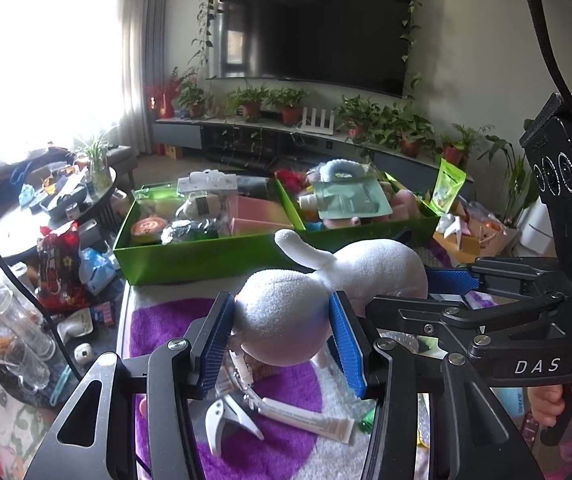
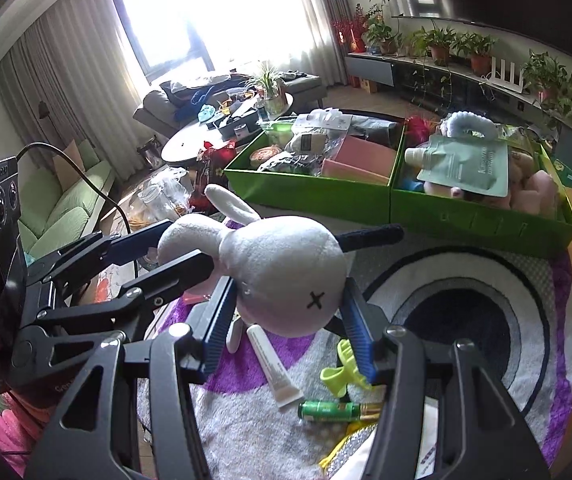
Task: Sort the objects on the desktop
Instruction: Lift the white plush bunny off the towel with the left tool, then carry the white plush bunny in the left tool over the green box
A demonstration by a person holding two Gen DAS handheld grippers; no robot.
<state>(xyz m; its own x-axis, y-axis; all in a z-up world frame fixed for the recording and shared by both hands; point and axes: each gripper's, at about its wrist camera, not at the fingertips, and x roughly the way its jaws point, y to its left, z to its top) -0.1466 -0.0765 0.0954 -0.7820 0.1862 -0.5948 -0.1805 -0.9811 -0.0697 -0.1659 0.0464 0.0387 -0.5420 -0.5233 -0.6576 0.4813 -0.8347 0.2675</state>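
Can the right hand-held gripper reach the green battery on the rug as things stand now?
Probably not yet. The right hand-held gripper is shut on the plush rabbit, which the left hand-held gripper also grips. The green battery lies uncovered just below, but the jaws are occupied.

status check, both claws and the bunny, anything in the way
Left claw shut on plush bunny body; right claw shut on its head. Bunny lifted off rug. Green bins ahead, already full.
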